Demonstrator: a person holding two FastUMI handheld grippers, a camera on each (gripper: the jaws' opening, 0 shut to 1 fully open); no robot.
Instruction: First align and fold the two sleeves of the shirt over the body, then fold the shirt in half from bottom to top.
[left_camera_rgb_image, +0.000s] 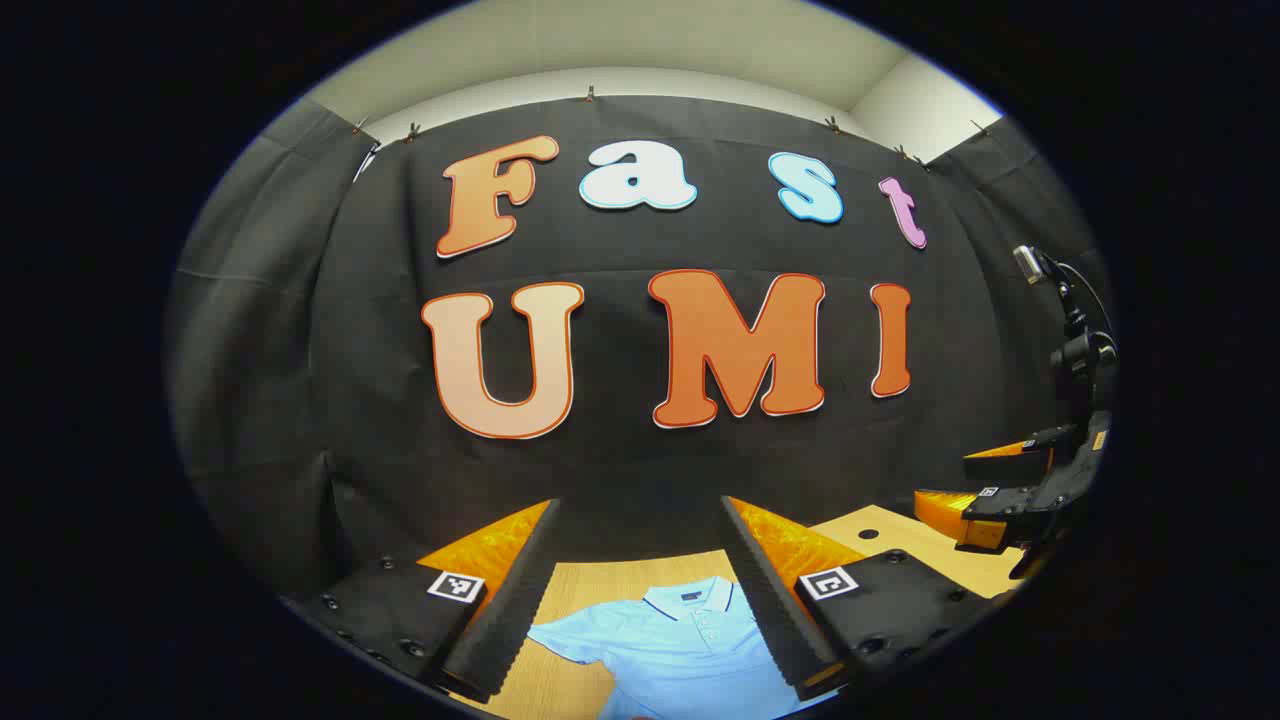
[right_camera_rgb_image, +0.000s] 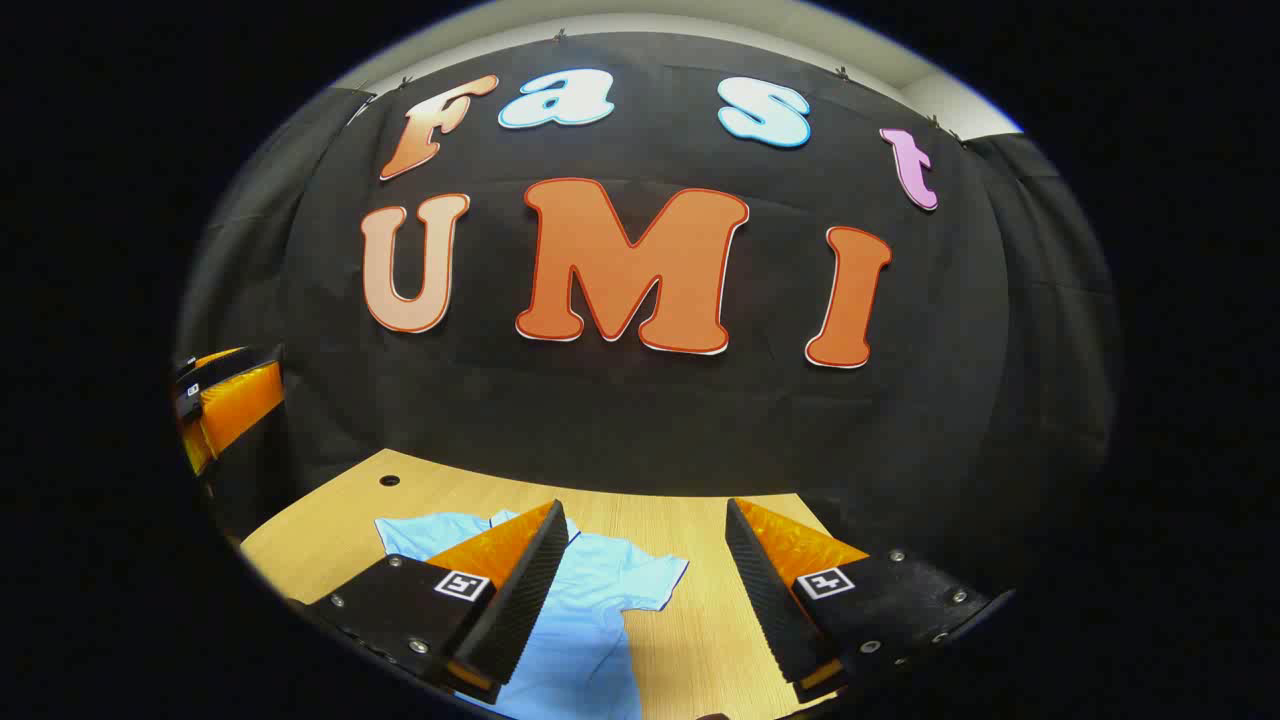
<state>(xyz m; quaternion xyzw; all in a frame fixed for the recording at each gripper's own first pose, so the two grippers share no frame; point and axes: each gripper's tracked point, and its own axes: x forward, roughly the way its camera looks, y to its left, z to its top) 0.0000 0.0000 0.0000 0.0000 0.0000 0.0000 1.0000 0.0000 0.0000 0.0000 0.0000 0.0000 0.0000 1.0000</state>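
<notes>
A light blue polo shirt (left_camera_rgb_image: 680, 640) lies flat on the wooden table (left_camera_rgb_image: 590, 580), collar toward the wall, sleeves spread out. My left gripper (left_camera_rgb_image: 640, 590) hovers open above its collar and chest, holding nothing. In the right gripper view the shirt (right_camera_rgb_image: 590, 600) lies below and left, with one short sleeve (right_camera_rgb_image: 650, 575) pointing right. My right gripper (right_camera_rgb_image: 640, 590) is open above that sleeve and the bare wood beside it. The right gripper (left_camera_rgb_image: 1010, 490) also shows far right in the left gripper view, and the left gripper (right_camera_rgb_image: 225, 400) at the left edge of the right gripper view.
The wooden table (right_camera_rgb_image: 700, 640) runs up to the black cloth wall (right_camera_rgb_image: 640, 420). A small round hole (right_camera_rgb_image: 389, 481) sits in the tabletop near its back left corner, seen also as a hole (left_camera_rgb_image: 868, 534) in the left gripper view.
</notes>
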